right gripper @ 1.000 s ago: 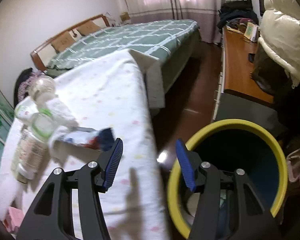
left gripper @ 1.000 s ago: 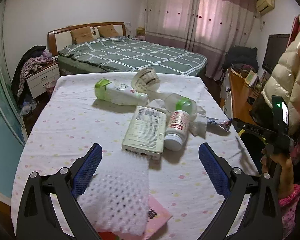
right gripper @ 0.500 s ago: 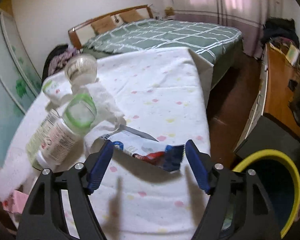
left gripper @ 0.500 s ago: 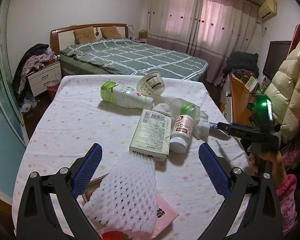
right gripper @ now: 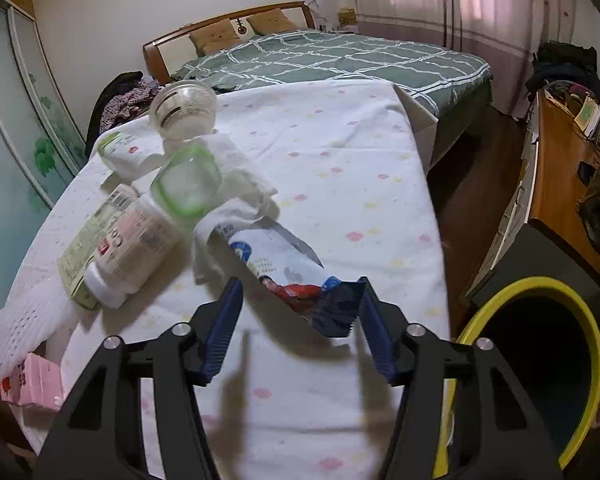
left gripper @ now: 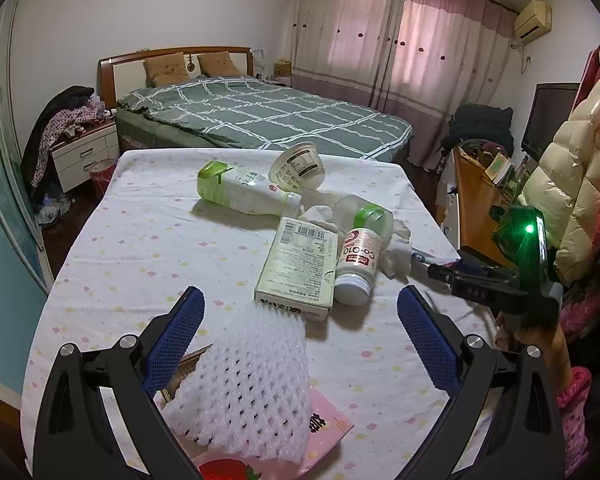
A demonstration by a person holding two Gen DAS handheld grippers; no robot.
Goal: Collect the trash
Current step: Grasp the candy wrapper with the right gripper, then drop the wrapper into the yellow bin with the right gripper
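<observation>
Bedroom table [right gripper: 340, 168], dotted cloth: my right gripper [right gripper: 296, 322] is closing, snack wrapper [right gripper: 300, 280] between its jaws, not pinched yet. I'd clamp the near dark end squarely. Left gripper [left gripper: 298, 346] wide, foam net [left gripper: 246, 384] below.

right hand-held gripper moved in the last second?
Yes. The right hand-held gripper swung from over the yellow-rimmed bin toward the table; its jaws now straddle the snack wrapper and are closing.
</observation>
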